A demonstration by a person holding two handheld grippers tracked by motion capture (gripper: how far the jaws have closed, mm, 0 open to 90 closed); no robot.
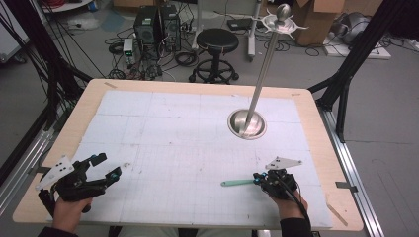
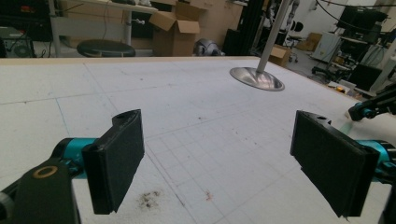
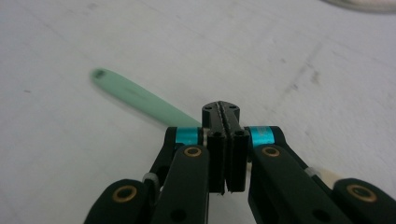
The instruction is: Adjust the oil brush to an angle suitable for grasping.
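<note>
1. Right gripper (image 3: 226, 114), nearest in its own view: jaws pressed together, pads meeting with no visible gap. A pale green flat handle (image 3: 135, 100) runs out from behind the left jaw link; whether the pads pinch its end cannot be told, since the jaws cover the contact point.
2. High view: same green handle (image 1: 237, 182) lies flat on the white gridded mat (image 1: 188, 133), near the front edge, right of centre, its right end at the tip of the right gripper (image 1: 258, 178). The tool's working end is hidden under the gripper.
3. Left gripper (image 1: 109, 167) sits at the front left corner of the mat, held in a hand (image 1: 69, 210); jaws spread wide, nothing between them. Its own view shows both black pads (image 2: 116, 158) apart over bare mat with small dark specks.
4. Metal stand (image 1: 247, 123): round base on the mat's right rear, tall pole leaning up to a pronged top.
5. No readable writing or brand anywhere; background boxes too blurred.
</note>
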